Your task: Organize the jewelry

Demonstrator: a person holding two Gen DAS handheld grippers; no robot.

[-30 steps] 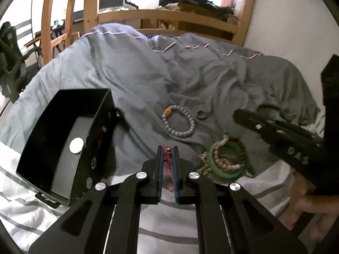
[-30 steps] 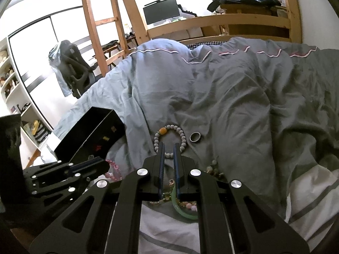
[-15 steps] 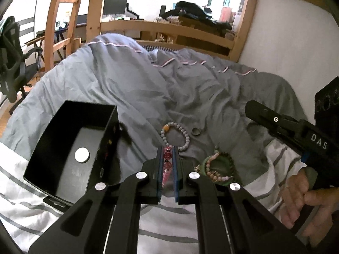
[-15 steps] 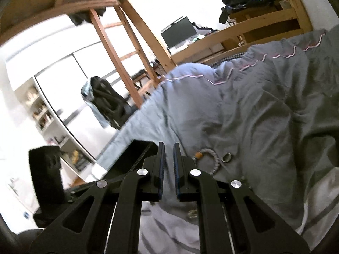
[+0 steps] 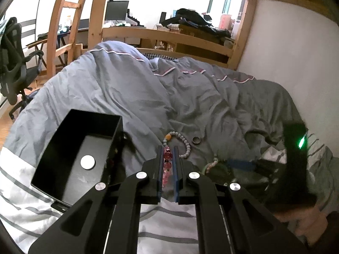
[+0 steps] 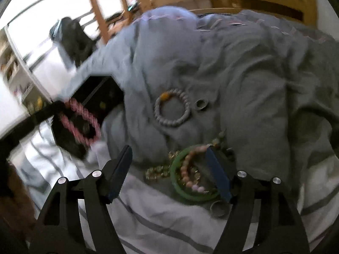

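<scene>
- Above the bed's near edge, a pink bead bracelet hangs pinched in the left tongs, just beside the black box.
- Over the heap by the near edge, the right tongs are opening, pads clear; green bangle and beaded strands lie between them.
- Farther up the grey duvet: a grey bead bracelet and a ring.
</scene>
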